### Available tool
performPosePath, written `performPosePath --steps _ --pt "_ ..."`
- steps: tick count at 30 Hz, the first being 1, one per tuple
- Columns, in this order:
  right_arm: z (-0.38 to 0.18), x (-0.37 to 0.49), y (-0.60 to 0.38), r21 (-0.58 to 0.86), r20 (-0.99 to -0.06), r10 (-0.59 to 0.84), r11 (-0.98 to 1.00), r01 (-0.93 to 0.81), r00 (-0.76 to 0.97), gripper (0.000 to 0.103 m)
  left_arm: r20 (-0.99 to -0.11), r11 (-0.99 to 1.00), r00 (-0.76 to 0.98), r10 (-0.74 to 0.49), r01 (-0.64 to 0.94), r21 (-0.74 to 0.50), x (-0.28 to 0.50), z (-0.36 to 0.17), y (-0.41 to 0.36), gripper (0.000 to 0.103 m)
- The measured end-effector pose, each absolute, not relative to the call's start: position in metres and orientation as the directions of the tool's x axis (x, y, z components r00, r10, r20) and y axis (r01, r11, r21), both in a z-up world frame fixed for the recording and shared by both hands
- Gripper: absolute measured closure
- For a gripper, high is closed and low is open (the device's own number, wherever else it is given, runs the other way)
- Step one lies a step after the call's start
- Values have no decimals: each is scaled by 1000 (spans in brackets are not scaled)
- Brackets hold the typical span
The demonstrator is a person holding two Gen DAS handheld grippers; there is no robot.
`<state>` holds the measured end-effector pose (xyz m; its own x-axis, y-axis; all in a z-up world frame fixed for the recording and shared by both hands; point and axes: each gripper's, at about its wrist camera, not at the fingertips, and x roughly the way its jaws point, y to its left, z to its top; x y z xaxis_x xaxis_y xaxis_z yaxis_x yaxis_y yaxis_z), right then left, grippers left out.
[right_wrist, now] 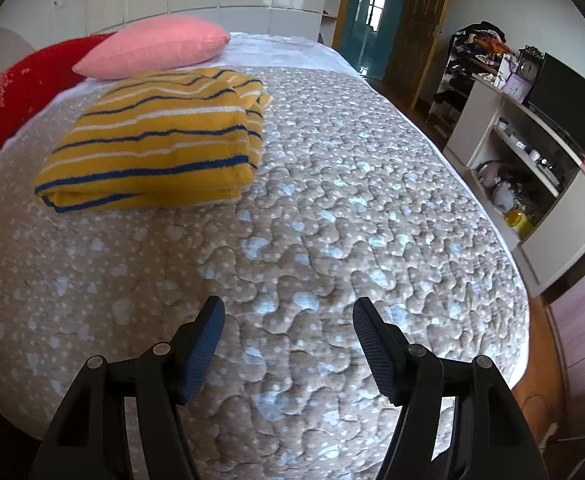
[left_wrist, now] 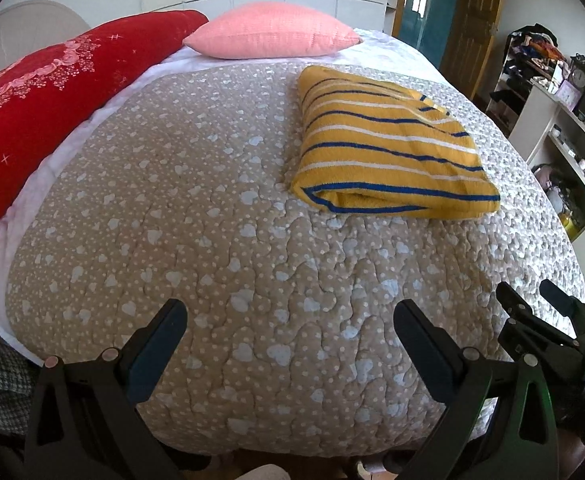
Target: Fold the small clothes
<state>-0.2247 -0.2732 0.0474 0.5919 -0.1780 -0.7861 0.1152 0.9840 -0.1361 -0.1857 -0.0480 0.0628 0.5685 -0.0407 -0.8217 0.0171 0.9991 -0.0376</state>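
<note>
A yellow garment with blue and white stripes point(left_wrist: 384, 144) lies folded into a flat bundle on the beige quilted bedspread point(left_wrist: 212, 240). It also shows in the right wrist view point(right_wrist: 156, 140), at the upper left. My left gripper point(left_wrist: 290, 320) is open and empty, hovering over the bedspread near the bed's front edge, well short of the garment. My right gripper point(right_wrist: 288, 320) is open and empty, also low over the bedspread, to the right of the garment. The right gripper also shows at the lower right of the left wrist view point(left_wrist: 532, 300).
A pink pillow point(left_wrist: 272, 32) and a red floral pillow point(left_wrist: 44, 92) lie at the head of the bed. A white shelf unit point(right_wrist: 532, 160) with a dark screen and clutter stands right of the bed. A wooden door point(right_wrist: 416, 20) is beyond.
</note>
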Motion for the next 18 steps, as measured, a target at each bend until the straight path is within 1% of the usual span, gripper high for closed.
performPosePath --steps 18 --pt "41 -224 -275 -152 -798 -191 982 115 572 30 -826 999 563 -36 31 -22 -188 63 -55 0"
